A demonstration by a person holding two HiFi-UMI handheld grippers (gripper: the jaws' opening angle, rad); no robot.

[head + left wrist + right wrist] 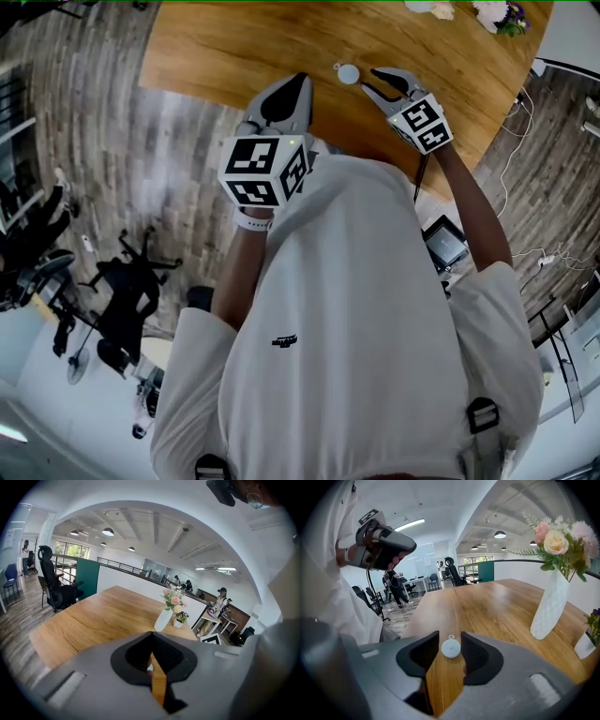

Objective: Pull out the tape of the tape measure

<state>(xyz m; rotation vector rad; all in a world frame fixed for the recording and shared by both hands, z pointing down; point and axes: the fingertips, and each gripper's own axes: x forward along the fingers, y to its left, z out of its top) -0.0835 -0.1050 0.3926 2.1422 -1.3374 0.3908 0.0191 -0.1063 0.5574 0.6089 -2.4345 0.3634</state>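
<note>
The person wears a loose white short-sleeved T-shirt (356, 328) with a small black print (285, 341) on its front, toward nine o'clock of the shirt's centre. A black strap buckle (483, 412) lies on it at five o'clock in the head view, and a second black buckle (211, 466) at seven o'clock. A white wristband (251, 220) circles the left wrist. The left gripper (300, 81) and the right gripper (368, 81) have smooth pale grey shells and tapering jaws lined with black ribbed pads. Each carries a white cube with black square markers, the left cube (265, 169) at seven o'clock of its jaws and the right cube (422, 124) at four o'clock.
</note>
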